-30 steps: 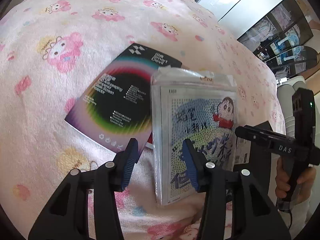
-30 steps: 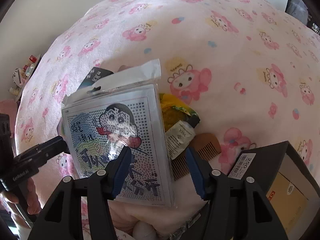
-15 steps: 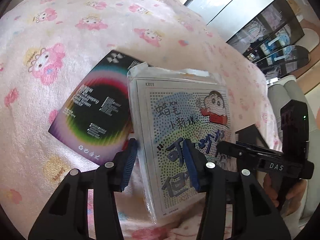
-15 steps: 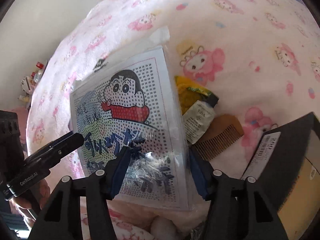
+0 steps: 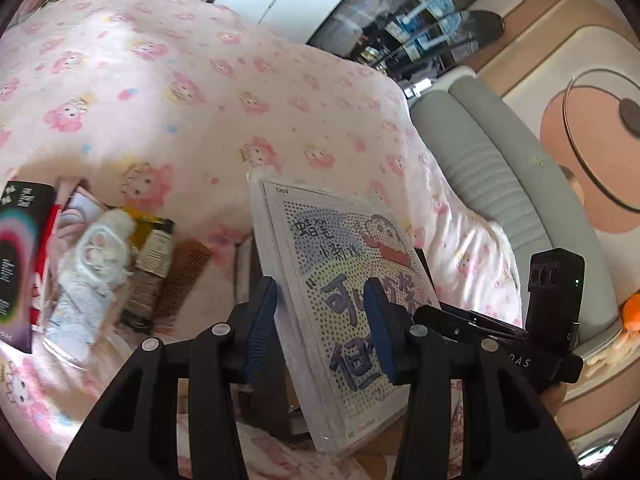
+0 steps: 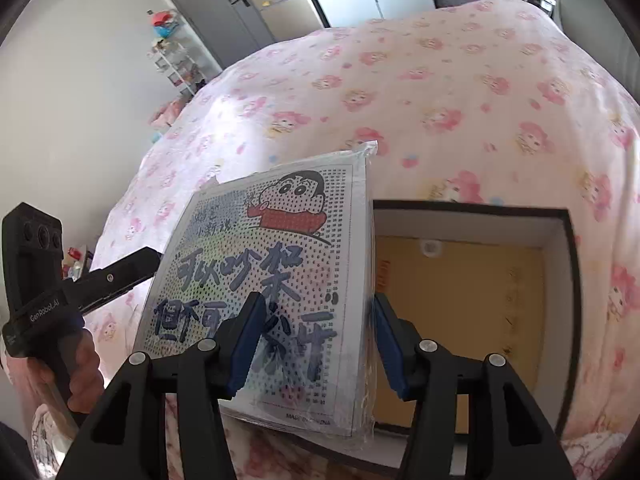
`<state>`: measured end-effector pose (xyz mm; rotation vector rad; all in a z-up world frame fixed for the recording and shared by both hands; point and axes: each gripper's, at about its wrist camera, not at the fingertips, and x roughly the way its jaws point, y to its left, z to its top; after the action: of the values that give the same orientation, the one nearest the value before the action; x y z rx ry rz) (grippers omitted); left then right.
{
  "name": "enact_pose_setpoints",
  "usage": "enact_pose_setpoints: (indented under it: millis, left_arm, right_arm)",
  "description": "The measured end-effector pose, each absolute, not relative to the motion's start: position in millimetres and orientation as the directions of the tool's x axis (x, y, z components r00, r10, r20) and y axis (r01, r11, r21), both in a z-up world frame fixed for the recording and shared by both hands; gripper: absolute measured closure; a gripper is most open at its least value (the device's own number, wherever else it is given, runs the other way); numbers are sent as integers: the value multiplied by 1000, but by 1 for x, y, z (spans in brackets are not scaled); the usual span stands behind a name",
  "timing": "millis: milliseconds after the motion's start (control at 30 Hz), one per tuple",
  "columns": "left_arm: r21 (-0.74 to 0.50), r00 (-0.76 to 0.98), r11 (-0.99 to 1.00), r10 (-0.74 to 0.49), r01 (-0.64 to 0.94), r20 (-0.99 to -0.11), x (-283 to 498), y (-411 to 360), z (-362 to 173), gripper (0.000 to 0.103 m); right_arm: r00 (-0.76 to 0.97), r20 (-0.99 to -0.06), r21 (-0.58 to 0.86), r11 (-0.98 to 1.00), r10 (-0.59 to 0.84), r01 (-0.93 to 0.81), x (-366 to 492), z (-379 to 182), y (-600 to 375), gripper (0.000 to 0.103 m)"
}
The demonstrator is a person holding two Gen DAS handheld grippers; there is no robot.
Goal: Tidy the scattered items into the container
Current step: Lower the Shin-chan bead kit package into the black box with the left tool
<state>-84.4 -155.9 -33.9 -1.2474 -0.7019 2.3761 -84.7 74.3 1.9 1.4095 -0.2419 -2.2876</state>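
The left view shows clutter on the bed (image 5: 208, 92): a dark booklet (image 5: 18, 268), white toy (image 5: 96, 264), sachet (image 5: 154, 256) and comb (image 5: 186, 276). Both left tongs (image 5: 320, 320) and right tongs (image 6: 316, 340) clamp the packet (image 6: 272, 280) (tilted, cartoon face). Only the right view shows the box (image 6: 560, 320), open just beside the packet.

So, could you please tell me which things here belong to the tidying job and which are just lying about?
Job:
- cartoon packet, held by left tongs and right tongs
- open box
- comb, tube, dark booklet

Lying about:
- pink blanket
- grey cushion
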Motion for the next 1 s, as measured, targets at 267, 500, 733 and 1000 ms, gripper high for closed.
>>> enact_pose_setpoints:
  millis: [267, 500, 733, 1000]
  left_arm:
    - [-492, -369, -858, 509, -147, -778, -103, -58, -83, 58]
    - [-458, -274, -884, 464, -92, -842, -104, -50, -123, 58]
    - [-312, -252, -942, 333, -122, -909, -98, -34, -132, 58]
    - [-246, -224, -960, 271, -135, -936, -93, -34, -139, 56]
  right_arm:
    - [-345, -871, 339, -936, -350, 95, -71, -52, 157, 53]
    - [-309, -900, 299, -951, -309, 79, -73, -83, 161, 53]
    - [-304, -925, 206, -973, -227, 101, -86, -96, 140, 53]
    - [-250, -942, 207, -973, -225, 98, -89, -118, 137, 52]
